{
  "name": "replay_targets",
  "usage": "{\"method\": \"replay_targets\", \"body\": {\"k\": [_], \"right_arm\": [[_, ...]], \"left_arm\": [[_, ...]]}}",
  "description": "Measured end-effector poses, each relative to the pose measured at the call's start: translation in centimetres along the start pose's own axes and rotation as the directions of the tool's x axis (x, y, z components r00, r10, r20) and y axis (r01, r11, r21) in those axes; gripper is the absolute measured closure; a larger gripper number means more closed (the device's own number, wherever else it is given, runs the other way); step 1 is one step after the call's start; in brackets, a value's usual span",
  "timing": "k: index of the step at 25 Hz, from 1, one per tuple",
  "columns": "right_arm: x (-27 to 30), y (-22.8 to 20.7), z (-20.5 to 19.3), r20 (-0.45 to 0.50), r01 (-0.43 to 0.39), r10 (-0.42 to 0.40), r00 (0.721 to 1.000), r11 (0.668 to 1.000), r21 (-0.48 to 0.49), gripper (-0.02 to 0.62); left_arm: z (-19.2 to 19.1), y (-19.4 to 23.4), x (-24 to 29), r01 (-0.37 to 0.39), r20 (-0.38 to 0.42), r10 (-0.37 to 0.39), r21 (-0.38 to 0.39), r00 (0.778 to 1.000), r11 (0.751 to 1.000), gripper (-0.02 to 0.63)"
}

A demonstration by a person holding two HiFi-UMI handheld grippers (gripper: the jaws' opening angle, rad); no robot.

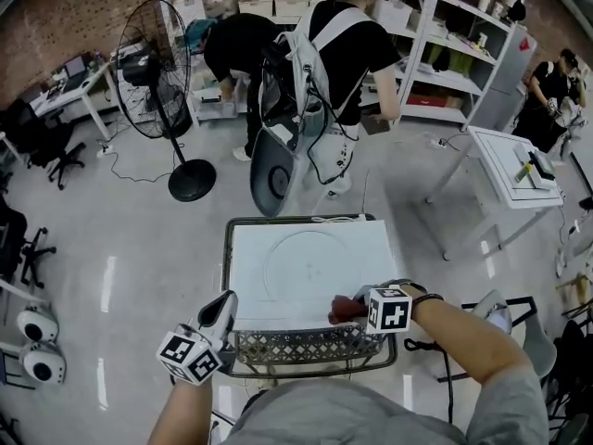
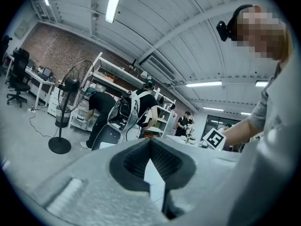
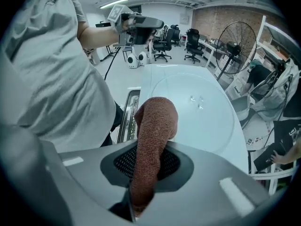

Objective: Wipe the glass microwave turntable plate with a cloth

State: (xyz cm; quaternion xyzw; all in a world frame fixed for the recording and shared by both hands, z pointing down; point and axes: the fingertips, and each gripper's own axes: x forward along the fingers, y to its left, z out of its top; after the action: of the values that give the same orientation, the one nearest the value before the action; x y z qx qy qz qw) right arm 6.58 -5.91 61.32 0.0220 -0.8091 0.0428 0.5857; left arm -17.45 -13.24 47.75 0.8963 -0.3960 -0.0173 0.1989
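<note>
The round glass turntable plate [image 1: 310,267] lies flat on a white tabletop [image 1: 250,248]; in the right gripper view the plate [image 3: 197,107] spreads out ahead of the jaws. My right gripper [image 1: 357,306] is at the table's near right edge, shut on a reddish-brown cloth [image 1: 339,312]. That cloth [image 3: 155,121] sticks out past the right gripper [image 3: 151,149] and hangs just short of the plate's near rim. My left gripper [image 1: 225,304] hovers off the table's near left corner, jaws together and holding nothing; it also shows as the left gripper [image 3: 141,25] raised in the air.
A wire mesh basket [image 1: 296,346] runs under the table's near edge. A standing fan [image 1: 157,72] is at the far left. Two people [image 1: 343,35] bend at shelves behind the table. A second white table [image 1: 514,170] stands to the right.
</note>
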Motion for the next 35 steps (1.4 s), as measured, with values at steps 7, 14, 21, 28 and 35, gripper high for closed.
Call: {"method": "replay_targets", "body": {"k": [7,14,21,28,35], "right_arm": [[-3.4,-0.4,0.3,0.149,0.027,-0.034,0.988,0.998,0.048,0.531],[-7.7,-2.1,1.9,0.360,0.067,-0.140,0.922,0.976,0.209,0.531],[-13.3,-5.3,2.7,0.564,0.096,-0.362,0.742,0.890,0.445,0.531],[-18.7,-8.5,1.7,0.651,0.025,-0.621,0.437,0.732,0.681,0.531],[-19.1,-8.6,-0.5,0.637,-0.068,-0.697,0.330,0.656,0.752,0.531]], "left_arm": [[0.7,-2.4,1.2,-0.005,0.009,0.005,0.021,1.000,1.000,0.606],[2.6,-3.2,2.3,0.021,0.020,-0.022,0.058,1.000,0.998,0.606],[4.7,-2.8,3.1,0.050,0.023,-0.052,0.083,0.998,0.995,0.606],[5.4,-1.5,3.4,0.030,0.024,-0.032,0.073,0.999,0.997,0.606],[5.4,-1.5,3.7,0.015,0.025,-0.017,0.063,1.000,0.998,0.606]]}}
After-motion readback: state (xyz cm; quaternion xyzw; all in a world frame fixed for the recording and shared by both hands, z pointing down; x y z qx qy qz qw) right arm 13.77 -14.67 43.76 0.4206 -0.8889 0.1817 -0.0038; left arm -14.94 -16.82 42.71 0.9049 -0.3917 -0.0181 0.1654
